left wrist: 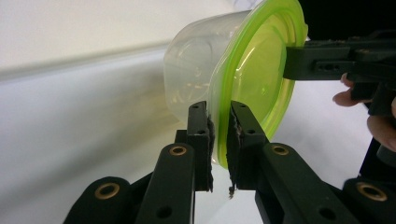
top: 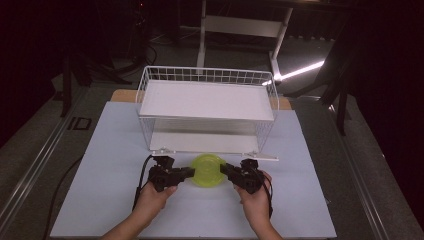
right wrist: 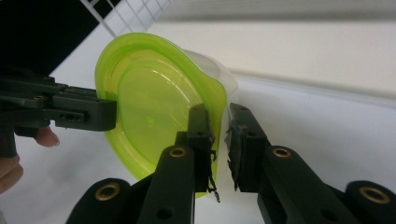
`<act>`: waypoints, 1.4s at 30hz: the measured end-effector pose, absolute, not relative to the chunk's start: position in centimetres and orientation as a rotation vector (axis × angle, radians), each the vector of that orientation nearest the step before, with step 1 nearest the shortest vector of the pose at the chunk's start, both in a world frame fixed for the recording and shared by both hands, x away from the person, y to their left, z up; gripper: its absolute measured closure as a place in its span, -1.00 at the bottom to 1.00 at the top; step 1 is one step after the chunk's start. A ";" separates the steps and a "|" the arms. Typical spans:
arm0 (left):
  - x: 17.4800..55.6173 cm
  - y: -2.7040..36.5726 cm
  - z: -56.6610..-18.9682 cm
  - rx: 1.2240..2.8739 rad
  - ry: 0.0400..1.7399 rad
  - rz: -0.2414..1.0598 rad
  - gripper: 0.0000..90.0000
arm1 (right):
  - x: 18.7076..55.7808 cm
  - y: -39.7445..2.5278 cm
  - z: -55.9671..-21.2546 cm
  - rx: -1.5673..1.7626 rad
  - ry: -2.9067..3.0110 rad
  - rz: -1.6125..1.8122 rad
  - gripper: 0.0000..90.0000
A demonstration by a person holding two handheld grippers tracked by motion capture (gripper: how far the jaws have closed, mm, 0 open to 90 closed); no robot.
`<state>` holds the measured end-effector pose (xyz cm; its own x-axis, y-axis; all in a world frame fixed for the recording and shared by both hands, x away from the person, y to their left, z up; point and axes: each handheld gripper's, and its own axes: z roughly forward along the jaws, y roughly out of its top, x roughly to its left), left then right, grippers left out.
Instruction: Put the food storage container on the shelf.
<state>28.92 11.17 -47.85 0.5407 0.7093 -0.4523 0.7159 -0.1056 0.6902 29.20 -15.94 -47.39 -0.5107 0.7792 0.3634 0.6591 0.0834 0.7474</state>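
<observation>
On the white table (top: 115, 200), just near of the wire shelf rack (top: 207, 110), a clear container with a green lid (top: 208, 170) is held between both grippers. The lid's left rim is clamped by the left gripper (top: 188, 172); its right rim is clamped by the right gripper (top: 225, 170). Each gripper is carried by a hand (top: 154, 196).

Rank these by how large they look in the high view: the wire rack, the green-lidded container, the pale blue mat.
1. pale blue mat
2. wire rack
3. green-lidded container, held between both tools
</observation>
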 end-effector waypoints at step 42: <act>36.2 11.3 -49.9 1.721 1.212 0.146 0.79 | 36.5 -13.9 -48.5 1.579 2.057 1.351 0.76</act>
